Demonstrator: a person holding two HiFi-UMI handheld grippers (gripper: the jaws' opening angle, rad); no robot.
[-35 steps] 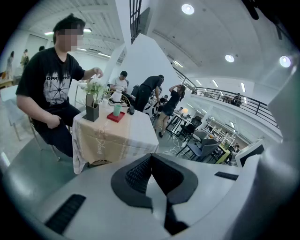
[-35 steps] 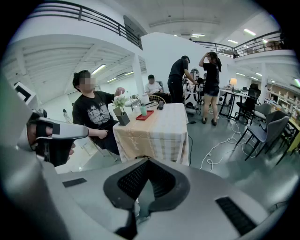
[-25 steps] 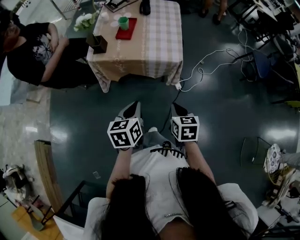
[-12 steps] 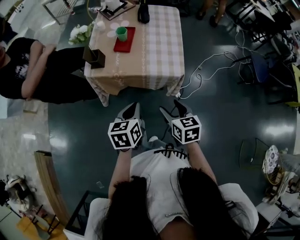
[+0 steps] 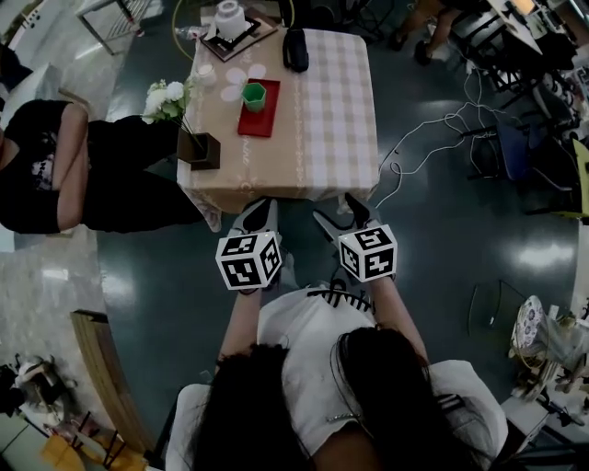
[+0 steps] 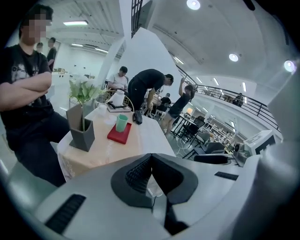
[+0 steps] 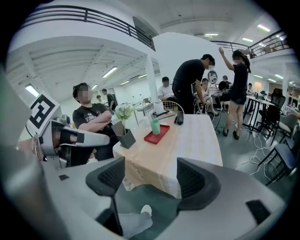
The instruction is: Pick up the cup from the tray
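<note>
A green cup (image 5: 253, 95) stands upright on a red tray (image 5: 262, 118) at the left side of a cloth-covered table (image 5: 331, 120). Both grippers hang in the air short of the table's near edge, well away from the cup. My left gripper (image 5: 259, 210) is shut, its pads meeting with nothing between them. My right gripper (image 5: 337, 213) has its jaws opening, and only floor and table edge show between them. The left gripper view shows the cup (image 6: 122, 123) and tray (image 6: 120, 133) ahead to the left. From the right gripper (image 7: 151, 176), the cup (image 7: 155, 126) stands far ahead.
A grey planter with white flowers (image 5: 197, 147) stands at the table's near left corner. A seated person in black (image 5: 55, 175) is at the left. A black object (image 5: 295, 48) and a white item (image 5: 228, 18) lie at the far end. Cables (image 5: 414, 152) trail on the floor at the right.
The table has come closer to both grippers in the head view. The right gripper's jaws have spread apart from shut. The left gripper stays shut.
</note>
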